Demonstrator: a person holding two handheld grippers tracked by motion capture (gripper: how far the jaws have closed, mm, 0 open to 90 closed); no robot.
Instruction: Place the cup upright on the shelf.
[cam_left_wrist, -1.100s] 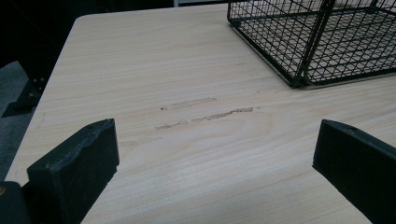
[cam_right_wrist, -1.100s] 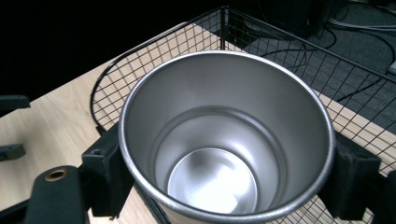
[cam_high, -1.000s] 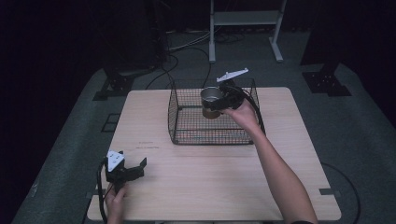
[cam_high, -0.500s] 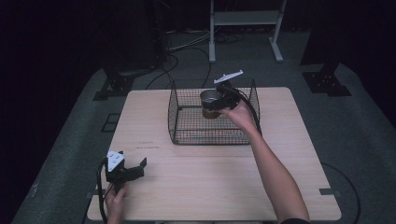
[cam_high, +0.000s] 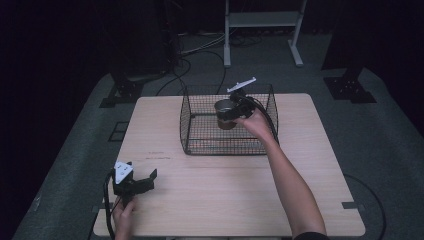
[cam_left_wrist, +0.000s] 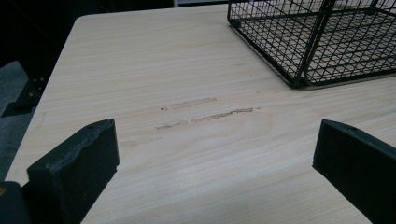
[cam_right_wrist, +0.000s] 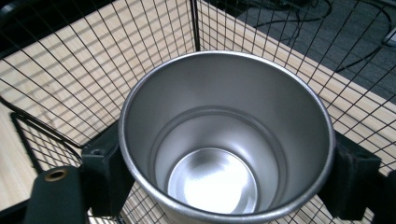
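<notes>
From the high view, the right gripper (cam_high: 231, 111) is clamping a metal cup (cam_high: 225, 113) upright inside the wire basket (cam_high: 200, 145) on the worktop (cam_high: 240, 185), while the left gripper (cam_high: 142, 182) is resting near the front left corner, jaws apart. In the left gripper view, its jaws are standing wide over bare wood. In the right gripper view, both jaws are pressing the cup's (cam_right_wrist: 224, 140) sides.

Light wood surface (cam_high: 225, 200) sits mid-frame in the high view, rounded corners, on grey floor (cam_high: 380, 150). Black wire basket (cam_high: 200, 135) stands on it, upper centre, open top. Faint scuff marks (cam_left_wrist: 205, 114) left of the basket. Left gripper (cam_high: 131, 184) rests at the lower-left corner.
</notes>
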